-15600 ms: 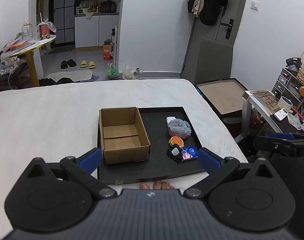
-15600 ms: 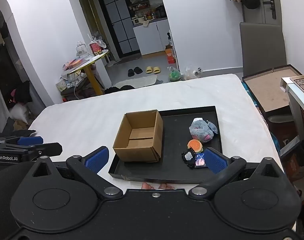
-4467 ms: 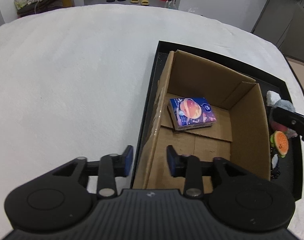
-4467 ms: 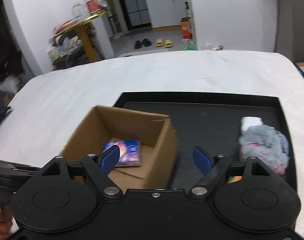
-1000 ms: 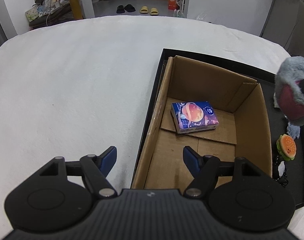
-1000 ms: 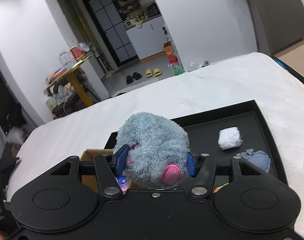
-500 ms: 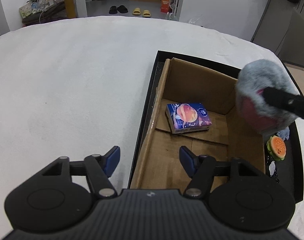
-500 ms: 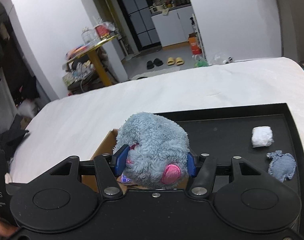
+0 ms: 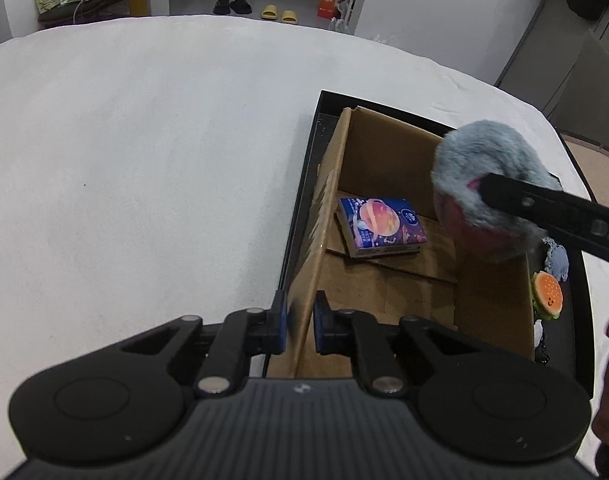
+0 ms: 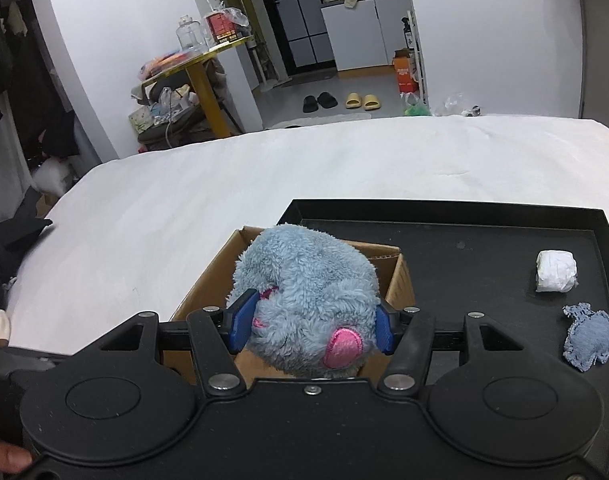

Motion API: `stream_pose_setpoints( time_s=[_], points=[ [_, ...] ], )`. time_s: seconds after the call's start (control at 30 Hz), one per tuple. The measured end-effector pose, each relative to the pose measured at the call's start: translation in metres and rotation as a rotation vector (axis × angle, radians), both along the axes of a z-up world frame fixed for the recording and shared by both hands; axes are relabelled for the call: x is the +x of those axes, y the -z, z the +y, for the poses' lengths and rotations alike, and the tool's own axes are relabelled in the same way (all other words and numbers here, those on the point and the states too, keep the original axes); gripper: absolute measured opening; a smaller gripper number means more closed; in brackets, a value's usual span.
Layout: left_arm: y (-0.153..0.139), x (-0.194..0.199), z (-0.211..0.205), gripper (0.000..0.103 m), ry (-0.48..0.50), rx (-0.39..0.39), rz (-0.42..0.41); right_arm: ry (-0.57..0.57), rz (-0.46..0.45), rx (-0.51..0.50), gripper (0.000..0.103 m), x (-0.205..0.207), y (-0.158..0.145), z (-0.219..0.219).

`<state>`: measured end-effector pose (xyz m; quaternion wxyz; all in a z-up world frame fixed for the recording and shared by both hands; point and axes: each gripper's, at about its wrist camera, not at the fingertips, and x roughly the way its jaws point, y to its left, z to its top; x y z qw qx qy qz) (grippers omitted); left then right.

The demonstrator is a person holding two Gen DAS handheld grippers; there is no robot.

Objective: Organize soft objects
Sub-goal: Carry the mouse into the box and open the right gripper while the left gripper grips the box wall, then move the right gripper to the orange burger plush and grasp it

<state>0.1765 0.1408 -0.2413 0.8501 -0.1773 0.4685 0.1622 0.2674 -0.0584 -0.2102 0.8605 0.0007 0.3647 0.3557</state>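
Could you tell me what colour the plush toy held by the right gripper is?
Grey-blue fur with pink patches; the plush toy shows best in the right wrist view.

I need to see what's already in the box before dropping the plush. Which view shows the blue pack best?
The left wrist view: the blue pack lies in plain sight on the floor of the box, picture side up. In the right wrist view the plush in the right hand-held gripper hides it completely.

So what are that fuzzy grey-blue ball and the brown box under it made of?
The fuzzy grey-blue plush toy looks like soft synthetic fleece, matte, with long shaggy pile and a pink stitched patch. The open brown box appears to be plain corrugated cardboard, unglazed, with folded flaps and raw cut edges.
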Motion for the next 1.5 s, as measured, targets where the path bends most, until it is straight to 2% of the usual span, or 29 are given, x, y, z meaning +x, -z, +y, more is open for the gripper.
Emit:
stream_pose_setpoints(
  time_s=[0.07, 0.17, 0.23, 0.5, 0.73, 0.83, 1.0, 1.07, 1.27, 1.4, 1.5],
  points=[
    [0.000, -0.001, 0.000, 0.012, 0.007, -0.003, -0.003, 0.002, -0.028, -0.023, 0.057, -0.001, 0.001, 0.007],
    [-0.001, -0.001, 0.001, 0.012, 0.011, -0.013, -0.001, 0.006, -0.034, -0.059, 0.064, 0.000, 0.007, 0.016],
    [-0.001, -0.001, 0.002, 0.013, 0.015, -0.019, 0.001, 0.003, -0.036, -0.079, 0.064, -0.002, 0.010, 0.020],
    [-0.004, 0.003, 0.002, 0.014, 0.023, -0.019, 0.012, 0.049, -0.031, -0.056, 0.063, -0.002, 0.003, 0.004],
    [-0.008, 0.004, 0.000, 0.017, 0.023, 0.019, 0.012, 0.086, -0.020, -0.032, 0.063, 0.001, 0.001, -0.014],
    [-0.009, 0.004, -0.001, 0.024, 0.016, 0.026, 0.019, 0.095, -0.012, -0.026, 0.063, 0.002, 0.002, -0.021],
    [-0.010, 0.006, -0.006, 0.048, 0.000, 0.055, 0.031, 0.120, 0.008, -0.015, 0.063, 0.005, 0.006, -0.038],
    [-0.012, 0.008, -0.010, 0.053, -0.002, 0.074, 0.031, 0.133, 0.014, -0.010, 0.063, 0.006, 0.008, -0.046],
    [-0.014, 0.013, -0.022, 0.060, 0.008, 0.111, 0.038, 0.164, 0.035, -0.011, 0.064, 0.011, 0.016, -0.068],
    [-0.013, 0.016, -0.028, 0.065, 0.011, 0.126, 0.048, 0.187, 0.061, -0.023, 0.070, 0.015, 0.028, -0.081],
    [-0.013, 0.018, -0.033, 0.066, 0.010, 0.137, 0.049, 0.204, 0.078, -0.031, 0.071, 0.017, 0.036, -0.091]
  ],
)
